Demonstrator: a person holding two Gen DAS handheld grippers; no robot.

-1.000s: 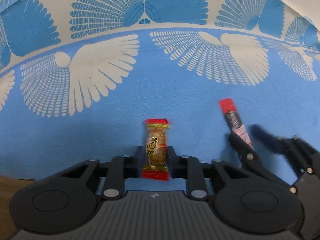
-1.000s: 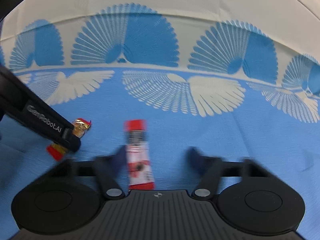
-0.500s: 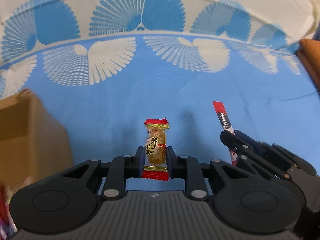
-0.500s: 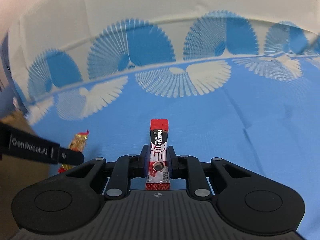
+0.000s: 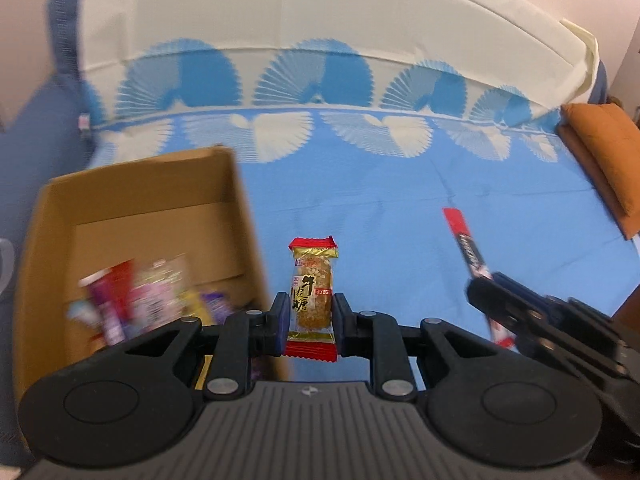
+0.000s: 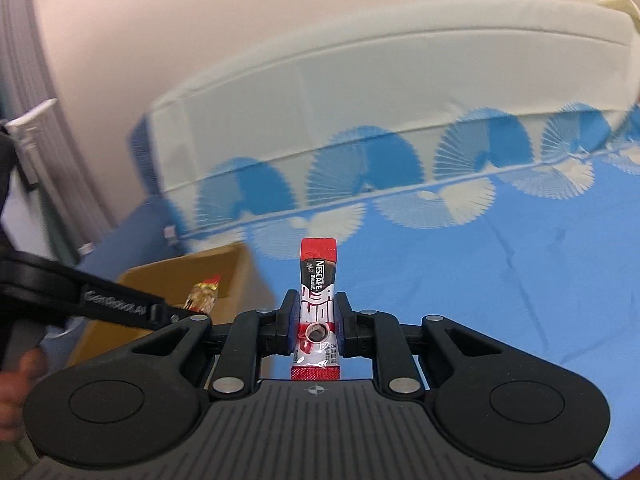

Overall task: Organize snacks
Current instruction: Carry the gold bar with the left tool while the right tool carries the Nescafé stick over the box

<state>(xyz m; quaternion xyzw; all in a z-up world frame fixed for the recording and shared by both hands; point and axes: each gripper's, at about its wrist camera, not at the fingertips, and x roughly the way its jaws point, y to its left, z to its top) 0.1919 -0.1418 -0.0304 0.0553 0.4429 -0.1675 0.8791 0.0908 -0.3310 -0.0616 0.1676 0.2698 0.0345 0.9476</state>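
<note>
My left gripper (image 5: 310,314) is shut on a peanut candy (image 5: 312,292) in a clear wrapper with red ends, held above the bed just right of an open cardboard box (image 5: 140,196). Several snack packets (image 5: 132,300) lie in the box. My right gripper (image 6: 314,320) is shut on a red Nescafe coffee stick (image 6: 316,280), held upright in the air. The right gripper (image 5: 492,300) with the stick (image 5: 464,240) shows at the right of the left wrist view. The left gripper (image 6: 188,314), candy (image 6: 204,294) and box (image 6: 224,268) show at the left of the right wrist view.
The bed is covered by a blue sheet (image 5: 440,200) with white fan patterns and a cream band at its far side. An orange cushion (image 5: 600,152) lies at the right edge. A pink wall (image 6: 200,40) rises behind the bed.
Both grippers have lifted from the sheet with their snacks and swung left. The cardboard box has come fully into the left wrist view.
</note>
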